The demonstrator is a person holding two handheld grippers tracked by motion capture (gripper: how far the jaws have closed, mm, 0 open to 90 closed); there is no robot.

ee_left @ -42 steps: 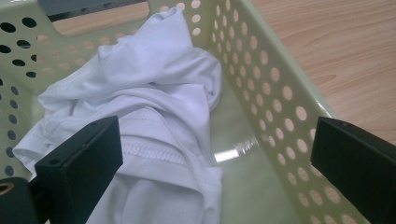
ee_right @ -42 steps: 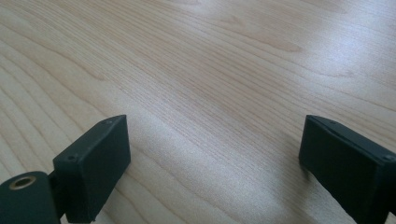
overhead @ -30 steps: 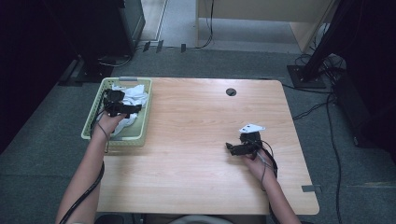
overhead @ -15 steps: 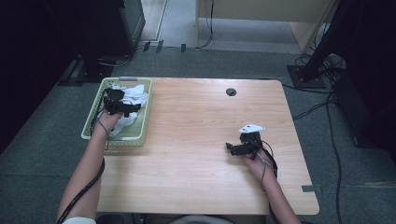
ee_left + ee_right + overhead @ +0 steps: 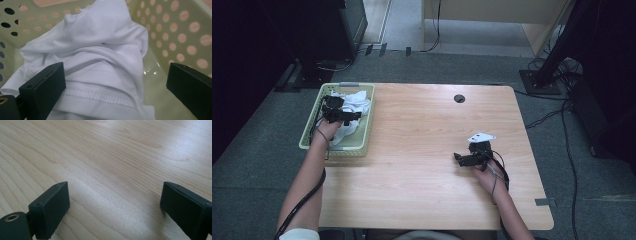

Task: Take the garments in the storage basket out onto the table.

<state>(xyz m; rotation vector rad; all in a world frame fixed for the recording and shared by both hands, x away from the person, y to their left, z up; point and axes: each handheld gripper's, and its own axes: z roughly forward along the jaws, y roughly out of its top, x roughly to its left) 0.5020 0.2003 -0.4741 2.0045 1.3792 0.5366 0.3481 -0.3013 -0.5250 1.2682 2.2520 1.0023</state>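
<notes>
The left tool hangs wide open inside the perforated basket, the crumpled white garment directly beneath its jaws. The right tool, equally open and empty, rests on the wooden surface well away from the basket.

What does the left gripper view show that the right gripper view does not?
The left gripper view has a crumpled white garment with a stitched hem, lying in a pale green perforated basket, framed by the left gripper. The right gripper view has bare light wood table beyond the right gripper. Both share two black jaws standing wide apart, holding nothing.
</notes>
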